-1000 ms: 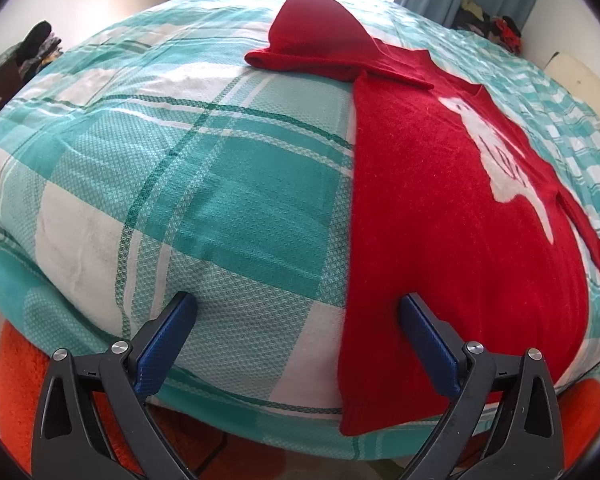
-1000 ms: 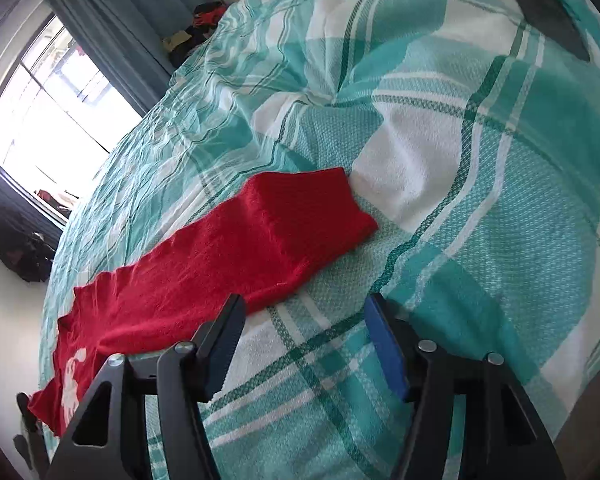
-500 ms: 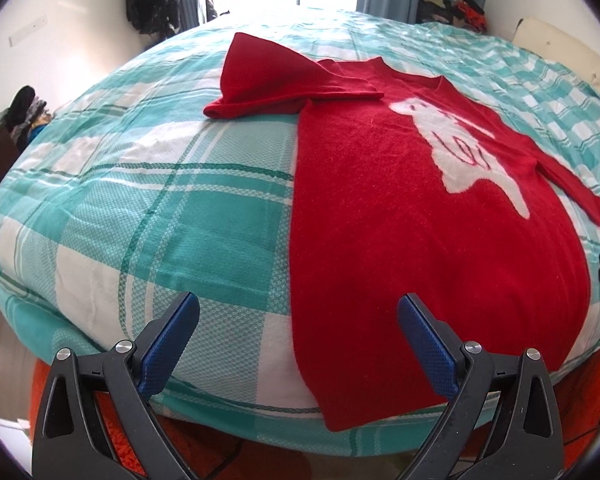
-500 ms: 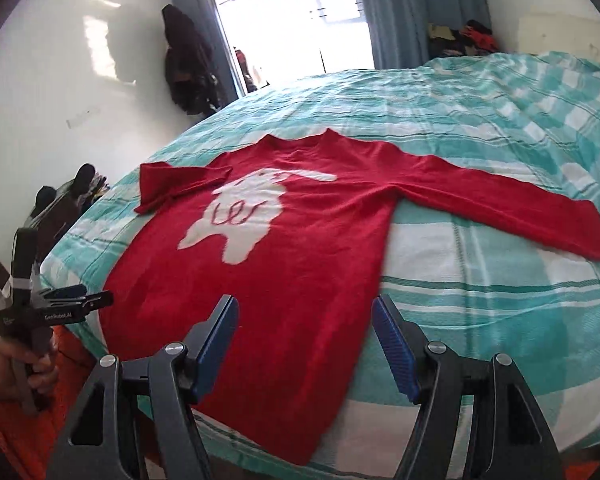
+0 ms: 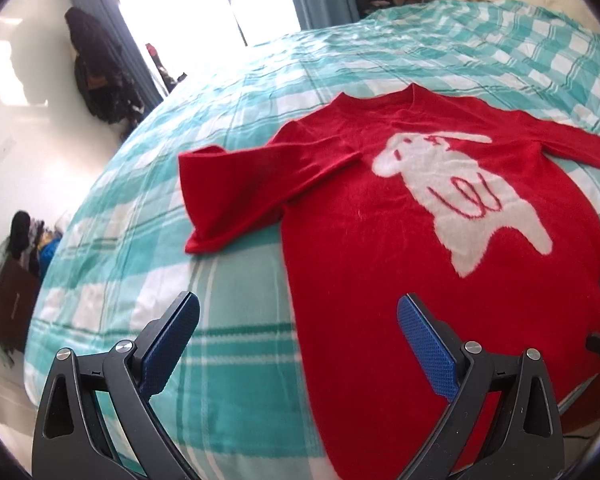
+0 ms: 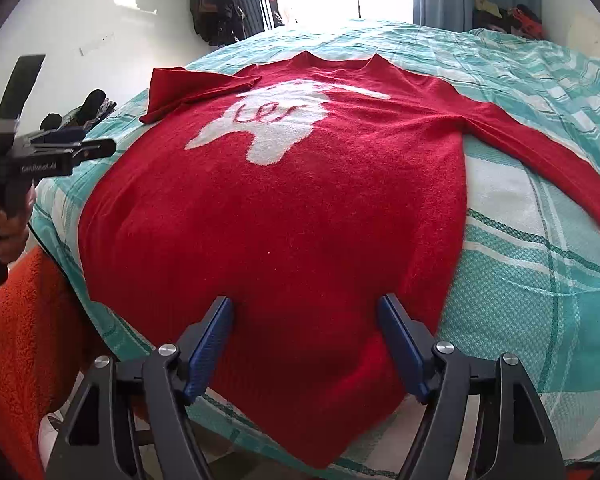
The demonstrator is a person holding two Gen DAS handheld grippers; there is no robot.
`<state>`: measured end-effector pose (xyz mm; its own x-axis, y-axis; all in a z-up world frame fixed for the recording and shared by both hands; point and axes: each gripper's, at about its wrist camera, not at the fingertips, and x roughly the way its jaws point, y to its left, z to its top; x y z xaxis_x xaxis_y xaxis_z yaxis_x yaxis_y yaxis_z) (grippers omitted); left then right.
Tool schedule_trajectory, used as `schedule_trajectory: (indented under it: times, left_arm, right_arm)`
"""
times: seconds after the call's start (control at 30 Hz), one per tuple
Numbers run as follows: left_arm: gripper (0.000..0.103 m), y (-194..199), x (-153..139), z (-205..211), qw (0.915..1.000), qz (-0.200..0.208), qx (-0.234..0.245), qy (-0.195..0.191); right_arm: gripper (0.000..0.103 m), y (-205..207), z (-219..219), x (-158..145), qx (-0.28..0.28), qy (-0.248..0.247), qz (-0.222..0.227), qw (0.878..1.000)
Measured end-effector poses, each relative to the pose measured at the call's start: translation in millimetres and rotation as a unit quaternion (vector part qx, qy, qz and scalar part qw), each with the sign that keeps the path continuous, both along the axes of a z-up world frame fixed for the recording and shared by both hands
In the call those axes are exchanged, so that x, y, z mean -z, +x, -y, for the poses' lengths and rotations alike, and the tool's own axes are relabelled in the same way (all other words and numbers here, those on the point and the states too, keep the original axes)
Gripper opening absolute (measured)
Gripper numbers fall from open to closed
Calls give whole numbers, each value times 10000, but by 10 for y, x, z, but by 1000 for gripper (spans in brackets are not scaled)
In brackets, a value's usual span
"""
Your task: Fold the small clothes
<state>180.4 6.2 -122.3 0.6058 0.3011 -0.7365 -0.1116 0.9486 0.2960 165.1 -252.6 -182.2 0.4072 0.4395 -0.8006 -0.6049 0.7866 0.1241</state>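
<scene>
Room: bedroom, bright window behind, clothes heaped in the far corner; work surface is a bed (image 6: 532,280) under a teal-and-white check cover.
Sweater: red sweater (image 6: 300,208) with a white animal motif lies face up and flat on the bed, collar toward the window, hem at the near edge and hanging slightly over it.
Sleeves: left sleeve (image 5: 236,196) is already doubled back on itself beside the body; right sleeve (image 6: 540,152) is stretched straight out across the cover.
Left gripper (image 5: 298,340): my jaws stand wide apart, holding nothing, poised over the sweater's left side edge with one finger above bare cover.
Right gripper (image 6: 306,340): my jaws have just been opening and now stand wide over the hem; sweater lies beneath them but the pads do not press on it.
Step in hand, as I judge it: taking hold of the hem.
Method: lower each gripper onto a hem corner, pinch both knit layers only, leave the cover out, lift evenly.
Risk: thick knit may slip; uneven lift skews the fold.
</scene>
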Motion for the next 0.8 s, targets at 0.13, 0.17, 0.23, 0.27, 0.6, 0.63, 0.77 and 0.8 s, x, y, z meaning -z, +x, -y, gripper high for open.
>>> schedule_trajectory:
  times: [0.13, 0.17, 0.23, 0.27, 0.6, 0.63, 0.77, 0.8]
  left_arm:
    - [95, 575, 91, 163, 9957, -130, 354, 844]
    - [89, 719, 141, 209, 9929, -211, 420, 1095]
    - [83, 1029, 298, 280, 9853, -484, 425, 1580]
    - [80, 1173, 389, 290, 9817, -636, 382, 1756]
    - [2, 1502, 327, -271, 9946, -560, -495, 722]
    - [2, 1387, 169, -439, 9965, -330, -684, 362]
    - [2, 646, -383, -1353, 9771, 559, -1637, -1236]
    - [2, 435, -454, -1613, 9658, 726, -1914, -1591]
  right_arm:
    - [78, -9, -31, 1, -35, -61, 49, 10000]
    - [78, -5, -27, 0, -29, -45, 39, 10000]
    - [78, 7, -15, 1, -7, 6, 17, 10000]
    - [79, 7, -9, 3, 1, 25, 13, 10000]
    - [79, -17, -22, 3, -32, -37, 47, 10000]
    - [79, -16, -19, 5, -36, -31, 45, 10000]
    - [79, -12, -3, 15, -22, 44, 36, 10000]
    - [79, -12, -2, 19, -19, 59, 38, 10000]
